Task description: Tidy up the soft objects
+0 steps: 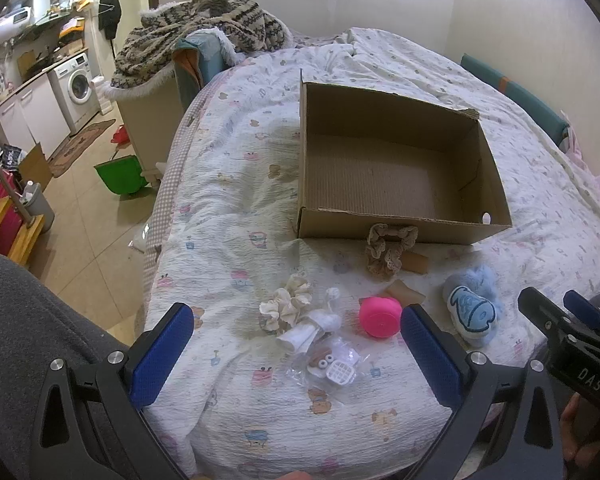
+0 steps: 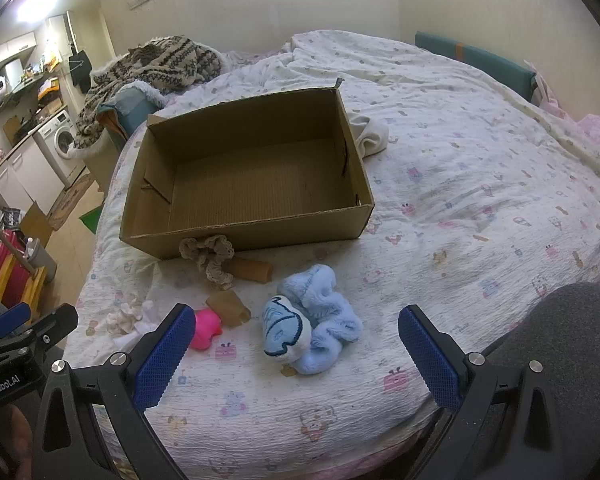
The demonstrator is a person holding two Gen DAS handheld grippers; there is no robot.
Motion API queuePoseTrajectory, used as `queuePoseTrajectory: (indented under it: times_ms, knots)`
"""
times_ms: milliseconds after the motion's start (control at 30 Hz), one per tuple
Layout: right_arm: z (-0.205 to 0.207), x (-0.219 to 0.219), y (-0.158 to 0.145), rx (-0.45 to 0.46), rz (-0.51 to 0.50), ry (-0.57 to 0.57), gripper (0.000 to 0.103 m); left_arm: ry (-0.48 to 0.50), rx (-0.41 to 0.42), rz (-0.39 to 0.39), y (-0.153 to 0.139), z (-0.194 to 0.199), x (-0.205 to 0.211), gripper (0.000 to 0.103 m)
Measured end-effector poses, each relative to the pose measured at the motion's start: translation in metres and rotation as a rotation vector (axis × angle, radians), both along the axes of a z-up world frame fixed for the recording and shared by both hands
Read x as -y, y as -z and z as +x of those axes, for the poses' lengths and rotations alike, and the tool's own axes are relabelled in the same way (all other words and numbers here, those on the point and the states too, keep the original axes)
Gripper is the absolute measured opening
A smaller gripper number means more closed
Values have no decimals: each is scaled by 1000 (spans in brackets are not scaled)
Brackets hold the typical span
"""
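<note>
The soft things lie on the quilt point(image 2: 460, 184) in front of both grippers, between them and the box point(image 2: 244, 184). The blue plush point(image 2: 308, 320) sits just ahead of the right gripper point(image 2: 292, 354), roughly centred between its fingers but not touched. The cream scrunchie point(image 1: 286, 304), a white cloth point(image 1: 316, 326) and the pink toy point(image 1: 378, 316) lie just beyond the left gripper point(image 1: 296, 350); a clear packet point(image 1: 332, 364) of small parts rests between its fingers.

Both grippers are spread wide and hold nothing; neither touches any item.

The brown scrunchie point(image 1: 390, 250) leans against the box's near wall, with two cardboard tubes point(image 2: 252, 269) beside it. The box is open-topped with nothing in it. A patterned blanket point(image 1: 196, 32) is heaped at the bed's far left corner, well apart. Nothing lies between the grippers and the items.
</note>
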State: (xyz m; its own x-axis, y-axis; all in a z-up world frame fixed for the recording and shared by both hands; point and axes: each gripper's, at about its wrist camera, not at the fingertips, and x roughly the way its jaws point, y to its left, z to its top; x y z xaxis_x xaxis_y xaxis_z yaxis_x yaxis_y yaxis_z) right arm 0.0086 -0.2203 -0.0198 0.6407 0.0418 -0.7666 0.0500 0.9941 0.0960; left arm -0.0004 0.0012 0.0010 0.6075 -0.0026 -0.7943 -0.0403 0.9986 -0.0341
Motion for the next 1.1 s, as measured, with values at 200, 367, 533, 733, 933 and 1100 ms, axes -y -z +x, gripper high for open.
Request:
queuePoseTrajectory:
  times_ms: [200, 367, 533, 733, 933, 1100]
  knots:
    - [0, 0, 0, 1, 0, 0, 103, -1, 2, 2, 0, 0, 0, 103]
    - [0, 0, 0, 2, 2, 0, 103, -1, 2, 2, 0, 0, 1, 103]
    - [0, 0, 0, 1, 2, -1, 103, -1, 2, 2, 0, 0, 1, 103]
    - [0, 0, 0, 1, 5, 0, 103, -1, 3, 2, -3, 1, -1, 103]
    - [0, 0, 1, 1, 6, 3, 103, -1, 5, 3, -3, 0, 0, 103]
    - [0, 0, 0, 1, 7, 3, 103, -1, 6, 1, -5, 1, -1, 103]
